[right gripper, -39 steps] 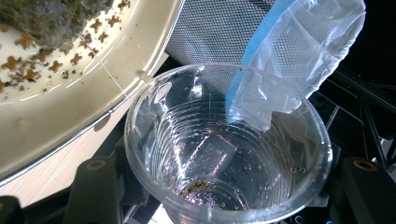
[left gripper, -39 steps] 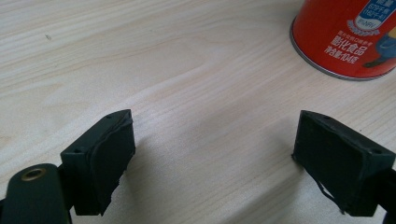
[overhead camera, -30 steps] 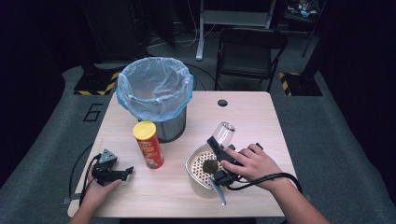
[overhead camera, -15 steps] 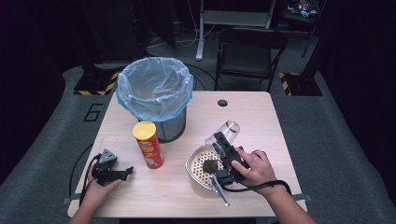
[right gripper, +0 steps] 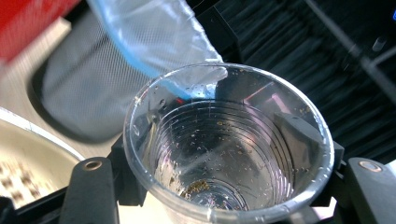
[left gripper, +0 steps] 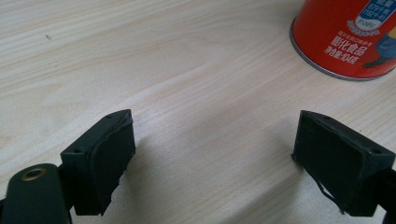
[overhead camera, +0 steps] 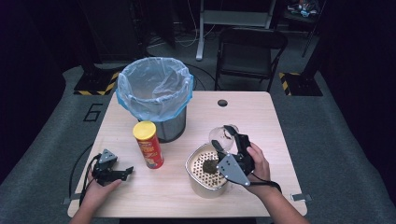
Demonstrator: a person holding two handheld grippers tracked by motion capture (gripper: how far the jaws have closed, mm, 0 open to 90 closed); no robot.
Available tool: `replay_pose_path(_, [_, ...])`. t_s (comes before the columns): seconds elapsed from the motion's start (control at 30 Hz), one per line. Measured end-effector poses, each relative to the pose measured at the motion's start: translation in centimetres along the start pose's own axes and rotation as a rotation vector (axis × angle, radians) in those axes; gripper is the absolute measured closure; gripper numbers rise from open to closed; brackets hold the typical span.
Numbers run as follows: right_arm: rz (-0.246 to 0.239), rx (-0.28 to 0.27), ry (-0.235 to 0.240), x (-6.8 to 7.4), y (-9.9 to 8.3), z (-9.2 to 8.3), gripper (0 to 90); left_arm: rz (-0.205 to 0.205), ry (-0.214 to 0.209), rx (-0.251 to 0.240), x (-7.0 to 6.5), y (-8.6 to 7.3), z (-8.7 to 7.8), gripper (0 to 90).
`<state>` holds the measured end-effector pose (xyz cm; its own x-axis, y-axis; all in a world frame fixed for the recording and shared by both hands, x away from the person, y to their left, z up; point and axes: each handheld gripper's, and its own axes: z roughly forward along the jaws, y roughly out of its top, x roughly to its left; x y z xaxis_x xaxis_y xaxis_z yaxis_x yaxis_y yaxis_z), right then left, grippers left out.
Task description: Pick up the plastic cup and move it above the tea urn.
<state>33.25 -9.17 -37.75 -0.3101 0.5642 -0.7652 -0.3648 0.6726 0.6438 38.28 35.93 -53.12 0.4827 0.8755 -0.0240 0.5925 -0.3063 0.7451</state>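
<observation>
My right gripper (overhead camera: pixel 224 136) is shut on a clear plastic cup (right gripper: pixel 229 144), held just above the far rim of a cream perforated strainer bowl (overhead camera: pixel 196 179). A few wet crumbs cling to the cup's bottom and wall. A dark clump (overhead camera: pixel 208 165) lies inside the strainer. In the high view the cup (overhead camera: pixel 216 134) tilts towards the bin. My left gripper (overhead camera: pixel 113 171) rests on the table at the front left, open, nothing between its jaws. A red can (left gripper: pixel 348 37) stands just beyond its right jaw.
A metal mesh bin lined with a blue bag (overhead camera: pixel 154 93) stands at the table's back left, with the yellow-lidded red can (overhead camera: pixel 148 144) in front of it. A folding chair (overhead camera: pixel 250 51) stands behind the table. A small round hole (overhead camera: pixel 222 102) marks the tabletop.
The right hand has lifted the cup a little and turned it over the strainer's far edge. The left gripper has stayed in place.
</observation>
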Motion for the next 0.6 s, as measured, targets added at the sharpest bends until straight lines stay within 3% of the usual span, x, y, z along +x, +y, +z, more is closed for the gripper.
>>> replay_pose_path(0.07, [0.123, -0.013, 0.042, -0.7, 0.1, -0.1, 32.4, 0.000, 0.000, 0.000, 0.0, 0.0, 0.0, 12.2])
replay_pose_path(0.1, [0.123, -0.013, 0.042, -0.7, 0.1, -0.1, 32.4, 0.000, 0.000, 0.000, 0.0, 0.0, 0.0, 12.2])
replay_pose_path(0.13, [0.176, -0.016, 0.059, -1.1, 0.1, -0.1, 32.4, 0.000, 0.000, 0.001, 0.0, 0.0, 0.0, 12.2])
replay_pose_path(0.17, [0.327, -0.030, 0.123, -2.0, 0.0, -0.1, 32.5, -0.002, 0.000, 0.000, 0.0, 0.0, 0.0, 12.3])
replay_pose_path(0.2, [0.382, -0.043, 0.133, -2.2, -0.1, -0.1, 32.5, -0.001, 0.002, -0.002, 0.0, 0.0, 0.0, 12.2])
replay_pose_path(0.23, [0.469, -0.058, 0.156, -2.7, -0.2, -0.1, 32.5, -0.001, 0.003, -0.004, 0.0, 0.0, 0.0, 12.2])
replay_pose_path(0.37, [0.705, -0.101, 0.215, -4.0, -0.6, -0.1, 32.6, -0.001, 0.003, -0.003, 0.0, 0.0, 0.0, 12.2])
replay_pose_path(0.47, [0.797, -0.105, 0.264, -4.7, -0.7, 0.0, 32.8, -0.001, 0.004, -0.003, 0.0, 0.0, 0.0, 12.2])
replay_pose_path(0.6, [0.828, -0.088, 0.259, -5.5, -0.2, -0.3, 32.9, -0.004, 0.008, -0.003, -0.1, 0.0, 0.0, 12.3])
